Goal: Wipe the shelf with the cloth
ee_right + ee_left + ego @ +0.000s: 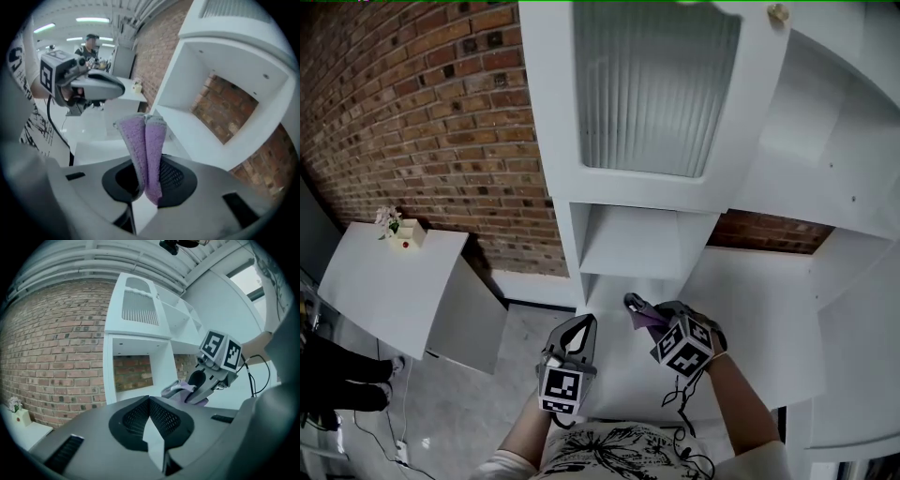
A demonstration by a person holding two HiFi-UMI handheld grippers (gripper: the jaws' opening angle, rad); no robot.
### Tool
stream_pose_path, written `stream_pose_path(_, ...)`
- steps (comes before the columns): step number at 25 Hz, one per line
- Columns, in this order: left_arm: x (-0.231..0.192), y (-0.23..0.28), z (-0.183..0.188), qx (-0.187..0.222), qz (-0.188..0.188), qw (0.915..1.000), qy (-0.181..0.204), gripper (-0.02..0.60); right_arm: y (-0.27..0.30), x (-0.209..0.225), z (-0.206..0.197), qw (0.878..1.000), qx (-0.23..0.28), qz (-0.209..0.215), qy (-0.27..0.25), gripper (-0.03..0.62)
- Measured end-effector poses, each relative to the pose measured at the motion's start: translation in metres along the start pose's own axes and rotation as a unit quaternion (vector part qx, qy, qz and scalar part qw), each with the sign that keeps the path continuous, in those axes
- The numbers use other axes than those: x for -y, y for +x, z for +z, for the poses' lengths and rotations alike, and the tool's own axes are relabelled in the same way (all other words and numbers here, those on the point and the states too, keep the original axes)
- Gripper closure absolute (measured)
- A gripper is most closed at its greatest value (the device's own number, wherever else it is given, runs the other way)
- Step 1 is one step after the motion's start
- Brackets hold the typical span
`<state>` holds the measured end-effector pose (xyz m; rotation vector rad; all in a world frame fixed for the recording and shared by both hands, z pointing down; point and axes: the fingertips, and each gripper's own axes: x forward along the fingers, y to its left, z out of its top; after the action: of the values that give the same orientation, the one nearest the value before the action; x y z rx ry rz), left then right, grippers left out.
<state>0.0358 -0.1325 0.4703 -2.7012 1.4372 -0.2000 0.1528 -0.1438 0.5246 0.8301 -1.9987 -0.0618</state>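
A folded purple cloth (146, 138) stands up between the jaws of my right gripper (146, 168), which is shut on it. In the head view the right gripper (634, 303) points at the open shelf niche (630, 246) of a white cabinet, the cloth (649, 322) just below the niche's front edge. My left gripper (585, 325) hangs beside it to the left, jaws shut and empty. From the left gripper view (150, 401) I see the right gripper (202, 383) with the cloth (182, 388) in front of the niche (133, 372), whose back is brick.
A ribbed glass door (652, 89) sits above the niche. A brick wall (412, 122) runs left. A low white table (389, 281) with a small flower box (401, 232) stands at left. More white shelves (853, 169) are at right. A person (89, 44) stands far off.
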Motion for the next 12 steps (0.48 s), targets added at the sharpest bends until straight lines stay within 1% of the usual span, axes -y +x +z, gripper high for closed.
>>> stream_pose_path(1,0.003,0.001,0.0,-0.005,-0.003,1.0,0.002,0.568,-0.004,-0.004,0.005,0.999,0.033,-0.003,0.02,0.514)
stream_pose_path(3,0.007,0.003,0.002,-0.007,-0.011,0.9999,-0.002,0.568,-0.013,-0.008,0.015,0.994,0.091,-0.016,0.061,0.515)
stream_pose_path(5,0.007,0.006,0.006,-0.008,-0.014,0.9998,-0.008,0.568,-0.022,-0.006,0.024,0.984,0.142,-0.035,0.104,0.516)
stream_pose_path(7,0.006,0.01,0.009,-0.01,-0.013,0.9997,-0.016,0.568,-0.03,-0.001,0.03,0.971,0.183,-0.058,0.142,0.517)
stream_pose_path(9,0.007,0.013,0.013,-0.013,-0.015,0.9995,-0.024,0.568,-0.038,0.006,0.036,0.96,0.213,-0.086,0.157,0.517)
stream_pose_path(12,0.011,0.017,0.02,-0.016,-0.022,0.9993,-0.025,0.568,-0.051,0.016,0.045,0.946,0.251,-0.132,0.158,0.517)
